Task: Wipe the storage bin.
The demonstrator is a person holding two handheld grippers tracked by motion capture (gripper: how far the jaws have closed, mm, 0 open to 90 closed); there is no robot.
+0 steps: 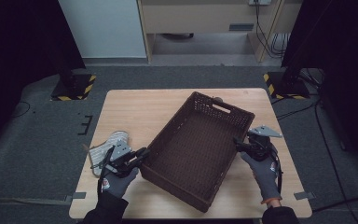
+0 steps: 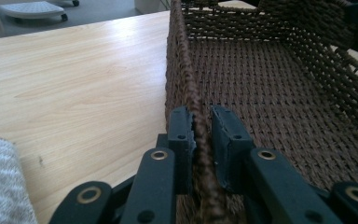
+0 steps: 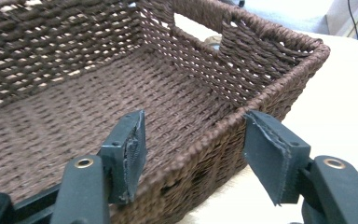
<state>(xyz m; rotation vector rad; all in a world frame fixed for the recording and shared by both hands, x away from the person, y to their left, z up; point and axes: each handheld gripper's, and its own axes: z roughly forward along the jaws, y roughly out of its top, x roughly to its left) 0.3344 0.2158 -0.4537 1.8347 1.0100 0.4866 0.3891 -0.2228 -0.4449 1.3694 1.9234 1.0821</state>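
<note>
Left gripper clamped rim of brown woven rectangular basket; right gripper jaws wide, straddling far rim
One-sided grip could've tipped or swung it

Dark brown woven basket, black tongs

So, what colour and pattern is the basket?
Dark brown, tightly woven wicker; the basket shows this best in the right gripper view.

Folded grey-white cloth: flat on the wooden tabletop, just beside the left fingers, on their outer side. Yellow-black striped stand bases: on the floor, well beyond the fingers.
</note>
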